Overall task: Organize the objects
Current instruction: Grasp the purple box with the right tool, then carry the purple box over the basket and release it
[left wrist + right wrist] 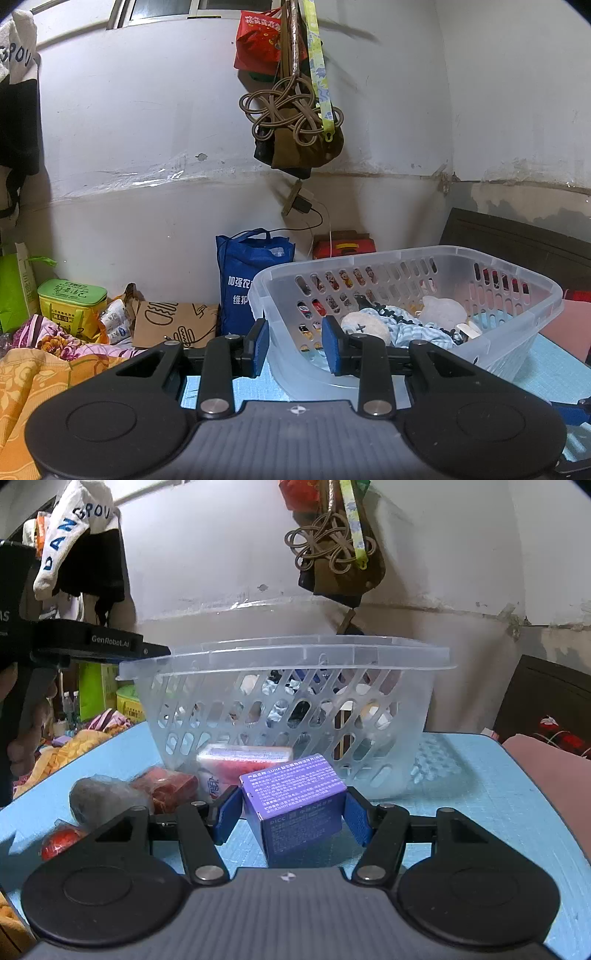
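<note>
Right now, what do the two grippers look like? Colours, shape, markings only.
Both match. The left gripper and right gripper each have blue textured pads on black linkage arms with silver pivot pins, two round black discs, and a grey ribbed body bearing a small white cross mark. In the right wrist view, the left gripper's black side reads "GenRobot.AI" in white. No cables visible.

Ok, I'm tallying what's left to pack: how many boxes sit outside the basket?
2: a purple box held in the right gripper, and a pink-and-white box behind it, against the basket. Others may be hidden.
</note>
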`<state>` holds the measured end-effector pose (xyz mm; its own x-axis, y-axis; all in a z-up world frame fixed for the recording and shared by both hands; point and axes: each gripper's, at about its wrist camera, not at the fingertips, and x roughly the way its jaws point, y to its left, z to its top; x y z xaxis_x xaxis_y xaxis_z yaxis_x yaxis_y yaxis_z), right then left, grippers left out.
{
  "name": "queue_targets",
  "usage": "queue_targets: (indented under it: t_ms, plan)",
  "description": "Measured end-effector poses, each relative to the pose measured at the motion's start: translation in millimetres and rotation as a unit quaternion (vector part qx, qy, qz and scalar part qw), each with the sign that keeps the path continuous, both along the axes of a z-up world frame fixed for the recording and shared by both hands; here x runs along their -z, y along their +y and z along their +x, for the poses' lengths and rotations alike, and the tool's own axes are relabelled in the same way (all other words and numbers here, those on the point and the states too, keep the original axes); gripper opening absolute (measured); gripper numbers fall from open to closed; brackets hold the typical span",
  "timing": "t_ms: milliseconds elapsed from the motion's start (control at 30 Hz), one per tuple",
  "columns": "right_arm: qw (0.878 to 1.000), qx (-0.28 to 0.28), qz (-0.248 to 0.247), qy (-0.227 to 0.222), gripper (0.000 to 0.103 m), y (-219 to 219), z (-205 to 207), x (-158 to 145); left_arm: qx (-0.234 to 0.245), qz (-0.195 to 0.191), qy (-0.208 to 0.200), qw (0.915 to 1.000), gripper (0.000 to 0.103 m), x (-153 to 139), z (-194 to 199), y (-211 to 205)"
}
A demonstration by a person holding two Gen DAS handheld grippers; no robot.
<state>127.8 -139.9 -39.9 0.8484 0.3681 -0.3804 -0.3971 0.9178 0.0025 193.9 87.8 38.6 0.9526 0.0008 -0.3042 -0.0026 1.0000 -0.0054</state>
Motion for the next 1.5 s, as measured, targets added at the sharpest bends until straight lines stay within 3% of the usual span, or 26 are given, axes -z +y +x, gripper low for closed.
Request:
queue_targets:
  t_ms: [200,400,533,633,767,900,1033,1333,1433,1467,1500]
  plan:
    - [0.999,0.011,0.019,-0.042,0.063,-7,-11,-2,0.000,0.000,0.000,1.0000,0.035,0,0,0]
    - [0.998,0.020,0.052,-0.043,0.063,-18,-11,-4,0.000,0.000,0.000,1.0000,0.035,0,0,0]
    - [0.994,0.039,0.076,-0.068,0.062,-27,-22,-7,0.000,-0.001,0.000,1.0000,0.035,0,0,0]
    - [0.987,0.035,0.108,-0.112,0.062,-36,-45,-27,0.000,-0.001,-0.001,1.0000,0.035,0,0,0]
    - [0.983,0.022,0.093,-0.159,0.062,-34,-50,-72,0.000,-0.001,0.000,1.0000,0.035,0,0,0]
    - [0.990,0.016,0.070,-0.121,0.062,-20,-5,-102,0.000,-0.001,-0.001,1.0000,0.035,0,0,0]
    - [0.996,0.027,0.037,-0.080,0.062,-1,38,-109,0.001,-0.001,-0.001,1.0000,0.035,0,-1,0]
    - [0.997,0.061,0.012,-0.053,0.062,0,66,-102,0.002,-0.001,-0.001,1.0000,0.036,0,1,-1]
    - [0.995,0.070,0.007,-0.066,0.064,-3,63,-99,0.002,-0.002,-0.001,1.0000,0.036,0,2,-1]
    - [0.995,0.077,0.009,-0.069,0.068,-5,61,-99,0.002,-0.001,-0.001,1.0000,0.036,0,1,-1]
    - [0.994,0.081,0.010,-0.071,0.086,-7,62,-100,0.002,-0.001,-0.001,1.0000,0.036,0,1,-1]
